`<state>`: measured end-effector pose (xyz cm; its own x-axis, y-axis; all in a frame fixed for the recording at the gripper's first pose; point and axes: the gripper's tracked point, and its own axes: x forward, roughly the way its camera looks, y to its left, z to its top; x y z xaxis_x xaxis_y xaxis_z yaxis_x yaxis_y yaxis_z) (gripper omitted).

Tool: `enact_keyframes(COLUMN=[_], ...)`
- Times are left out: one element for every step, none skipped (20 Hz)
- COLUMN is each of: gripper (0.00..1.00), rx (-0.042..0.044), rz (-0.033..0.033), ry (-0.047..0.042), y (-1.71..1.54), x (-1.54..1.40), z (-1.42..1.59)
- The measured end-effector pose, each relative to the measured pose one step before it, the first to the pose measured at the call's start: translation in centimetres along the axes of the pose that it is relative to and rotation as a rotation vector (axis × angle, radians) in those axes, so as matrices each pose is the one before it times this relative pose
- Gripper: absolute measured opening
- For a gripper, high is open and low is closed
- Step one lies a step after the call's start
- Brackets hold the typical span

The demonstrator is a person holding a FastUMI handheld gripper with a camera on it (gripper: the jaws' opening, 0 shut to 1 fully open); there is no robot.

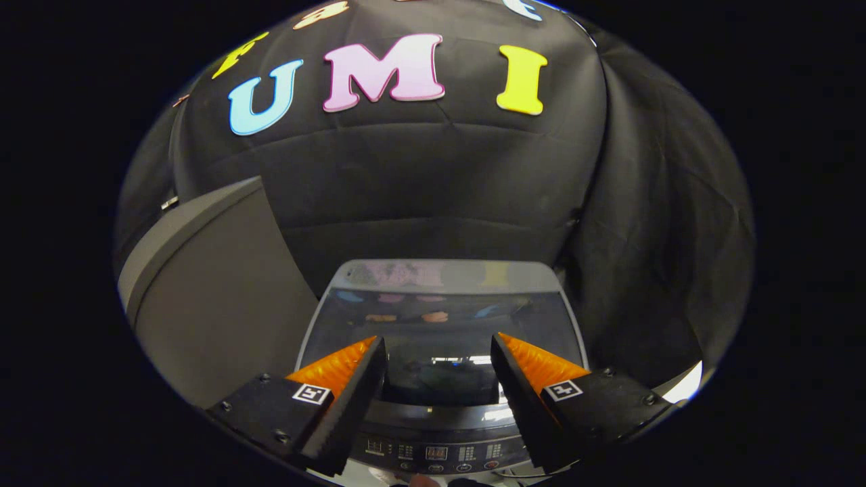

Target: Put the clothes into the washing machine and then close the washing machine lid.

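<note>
The tongs hang above a top-loading washing machine, pointing forward and tilted down toward its top, so that the two fingers frame the lid from above. They stand well apart, with nothing between them and nothing touching either finger; the gap between the tips takes in the middle of the lid.

The washing machine lid lies flat and closed. It is a dark, glossy, see-through panel set in a pale grey frame, and its surface mirrors the booth wall behind it. Something dim shows through or on the glass between the fingers, but the reflections make it hard to say whether that is the drum, clothing inside, or only more mirrored cloth. Nearer the camera, below the finger bases, runs the machine's control panel, a curved dark strip with a small lit display and rows of buttons; it sits under and between the two finger mounts.

To the left of the machine, just beside it, stands a tall grey box-like unit with a flat slanted top; it rises higher than the lid. The black cloth wall hangs close behind both, folding round to the right of the machine.

At the very bottom, under the control panel, a small pale rounded shape shows, possibly part of the person's hand, though too little of it shows to be sure.
</note>
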<state>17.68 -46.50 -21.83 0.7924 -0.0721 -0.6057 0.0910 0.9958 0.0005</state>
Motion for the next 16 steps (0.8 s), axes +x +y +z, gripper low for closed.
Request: enact_keyframes(gripper=[0.99,0.98,0.98,0.98,0.98,0.98,0.98,0.98,0.98,0.98,0.98,0.98,0.98,0.98,0.98,0.98], rx=[0.00219,0.00125,0.00948,0.01210,0.00741,0.00145,-0.00405,-0.00556,-0.00036,0.00482,0.00121,-0.00510,-0.00660,-0.01940,-0.01639,-0.00718], rz=[0.00786,0.00046,0.00294,0.01019,0.00615,0.00819,0.01200,0.00965,-0.00131,-0.00103,-0.00453,-0.00503,0.00730,0.00128,-0.00060,0.00939], ry=[-0.04938,-0.05009,-0.04912,-0.05503,-0.05593,-0.05359,-0.06052,-0.05846,-0.05090,-0.03461,-0.03223,-0.02611,-0.02067,-0.01696,-0.01572,-0.00509], y=[0.398,0.171,0.130,0.329,0.482,0.331,0.413,0.410,0.096,0.151,0.115,0.143,0.440,0.369,0.234,0.411], x=[-0.901,-0.752,-0.772,-0.591,-0.214,-0.401,-0.454,-0.427,-0.363,-0.396,-0.027,-0.127,-0.168,-0.225,-0.398,-0.290], z=[2.016,2.230,2.123,2.295,2.444,2.452,2.838,2.765,2.321,2.111,2.107,1.662,1.299,1.123,1.191,0.857])
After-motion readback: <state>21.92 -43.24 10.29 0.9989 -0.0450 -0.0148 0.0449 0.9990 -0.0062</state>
